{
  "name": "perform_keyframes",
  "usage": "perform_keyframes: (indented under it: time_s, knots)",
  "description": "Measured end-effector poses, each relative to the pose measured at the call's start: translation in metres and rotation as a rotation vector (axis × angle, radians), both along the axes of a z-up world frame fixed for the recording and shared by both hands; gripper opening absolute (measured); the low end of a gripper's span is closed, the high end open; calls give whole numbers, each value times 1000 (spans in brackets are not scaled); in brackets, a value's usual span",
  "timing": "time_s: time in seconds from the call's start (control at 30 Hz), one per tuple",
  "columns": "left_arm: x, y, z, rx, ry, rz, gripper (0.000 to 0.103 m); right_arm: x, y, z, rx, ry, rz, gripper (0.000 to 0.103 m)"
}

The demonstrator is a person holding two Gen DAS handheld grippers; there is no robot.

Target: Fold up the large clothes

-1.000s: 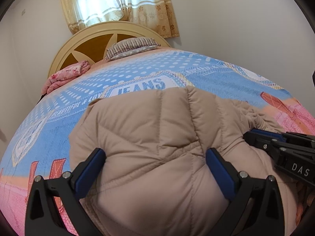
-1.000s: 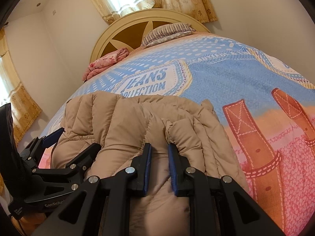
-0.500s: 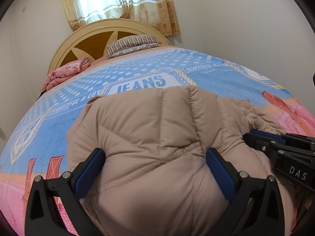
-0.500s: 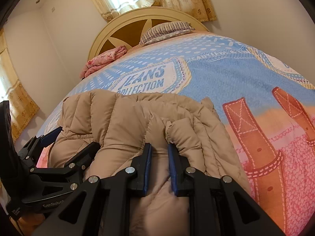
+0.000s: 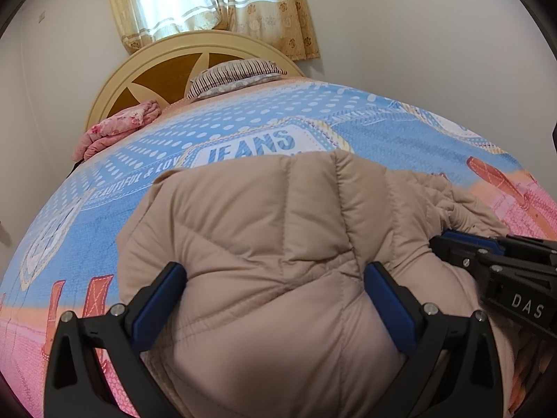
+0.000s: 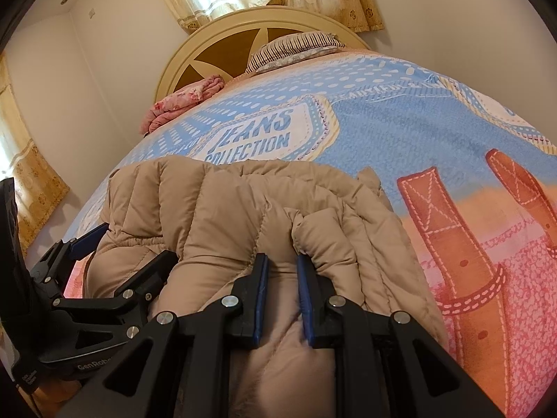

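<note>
A beige quilted puffer jacket [image 5: 271,230] lies bunched and folded on the near part of the bed; it also shows in the right wrist view [image 6: 243,216]. My left gripper [image 5: 275,278] has its jaws wide apart, straddling the jacket's near bulge. It also shows in the right wrist view [image 6: 128,244] at the jacket's left side. My right gripper [image 6: 282,271] is shut on a fold of the jacket's near edge. It shows in the left wrist view [image 5: 466,240] at the jacket's right side.
The bed carries a blue, pink and orange "JEANS COLLECTION" blanket [image 6: 383,122]. A striped pillow [image 5: 236,73] and a folded pink blanket [image 5: 118,125] lie by the round wooden headboard [image 5: 167,69]. Curtains hang behind. White walls stand left and right.
Both grippers have shifted slightly; the view has tilted a little, so the headboard sits lower in the frame. The jacket and the grips look unchanged.
</note>
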State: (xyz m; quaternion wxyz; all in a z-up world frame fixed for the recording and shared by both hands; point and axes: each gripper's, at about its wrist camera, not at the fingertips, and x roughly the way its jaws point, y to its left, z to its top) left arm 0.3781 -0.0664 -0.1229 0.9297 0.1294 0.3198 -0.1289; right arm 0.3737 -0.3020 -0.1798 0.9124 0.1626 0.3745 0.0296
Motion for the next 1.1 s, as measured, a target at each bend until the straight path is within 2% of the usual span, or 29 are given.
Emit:
perform_keyframes:
  time_s: [0.2, 0.27, 0.33, 0.37, 0.4, 0.43, 0.47, 0.5, 0.67, 0.8, 0.87, 0.97, 1.1]
  knots:
    - [0, 2, 1, 9, -1, 4, 103, 1, 3, 3, -26, 5, 1, 18]
    - [-3, 3, 4, 23, -13, 12, 103, 1, 7, 9, -64, 11, 9, 18]
    - [-8, 4, 7, 45, -26, 16, 103, -2, 17, 20, -140, 26, 39, 25]
    - [-11, 5, 10, 51, -32, 17, 103, -3, 20, 24, -169, 25, 49, 33]
    - [-14, 8, 13, 51, -42, 20, 103, -7, 21, 30, -193, 18, 53, 50]
    - [-17, 10, 16, 48, -49, 24, 103, -11, 19, 35, -194, 10, 50, 61]
    - [-22, 13, 19, 41, -55, 23, 103, -15, 16, 39, -174, -1, 50, 93]
    - [-25, 16, 22, 33, -58, 20, 103, -18, 13, 42, -155, -10, 45, 102]
    - [-43, 43, 34, -18, -65, 32, 103, -30, 5, 51, -193, -26, 50, 102]
    - [-48, 72, 26, -53, -6, 43, 103, -39, -15, 52, -178, -29, 13, 102]
    - [-46, 88, 16, -104, 41, 47, 103, -38, -25, 45, -164, -1, 0, 102]
    - [-39, 107, 2, -257, 135, 40, 103, -33, -40, 29, -64, 66, 11, 102]
    - [-18, 127, -23, -526, 320, 19, 103, -25, -50, 13, 73, 124, 47, 102]
